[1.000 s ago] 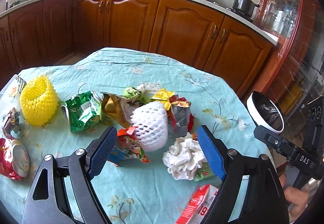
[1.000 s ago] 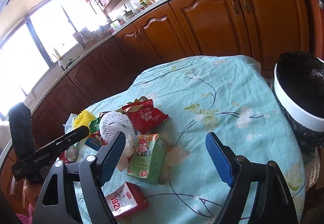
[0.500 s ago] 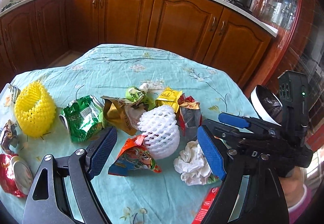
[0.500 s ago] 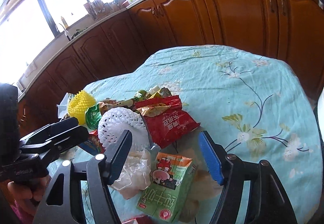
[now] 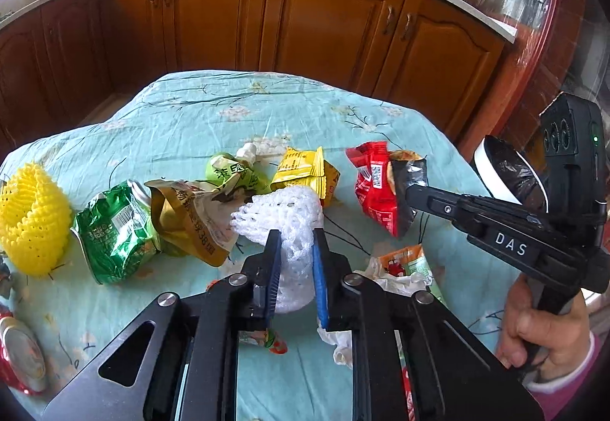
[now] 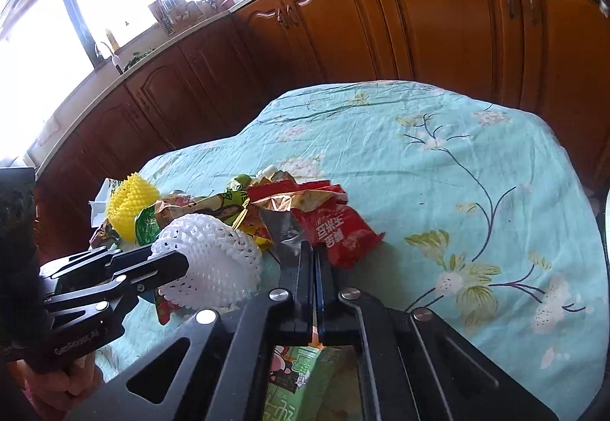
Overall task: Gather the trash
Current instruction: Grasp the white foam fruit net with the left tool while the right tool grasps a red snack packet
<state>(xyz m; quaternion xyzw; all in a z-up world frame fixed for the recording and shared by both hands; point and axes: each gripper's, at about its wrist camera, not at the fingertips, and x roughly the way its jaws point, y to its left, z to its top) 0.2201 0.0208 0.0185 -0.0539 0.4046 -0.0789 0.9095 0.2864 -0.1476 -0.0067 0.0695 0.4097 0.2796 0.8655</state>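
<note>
Left tongs (image 5: 296,249) have just been closing and now pinch the white foam net sleeve (image 5: 284,215) between the blue pads; the sleeve bulges out ahead of the tips. In the right wrist view the same sleeve (image 6: 207,264) sits at the end of the left tongs (image 6: 179,264), above the litter on the bench (image 6: 438,162), which is covered with a turquoise flowered cloth.

Right tongs (image 6: 313,253) have just been closing too — pads now pressed together. Their tips lie at the silver inner edge of the red snack bag (image 6: 335,230); whether any foil is caught between them I cannot tell.

Other trash on the bench, left wrist view:
- yellow foam net (image 5: 32,223), far left
- green wrapper (image 5: 118,230) beside it
- brown-gold pouch (image 5: 190,219) touching the sleeve
- green spout pouch (image 5: 236,173) and yellow packet (image 5: 305,169) behind
- crumpled tissue (image 5: 396,280) near the left tongs

White-rimmed bin with black liner (image 5: 511,173) stands off the bench's right edge — a hand (image 5: 541,329) grips the right tool's handle.
</note>
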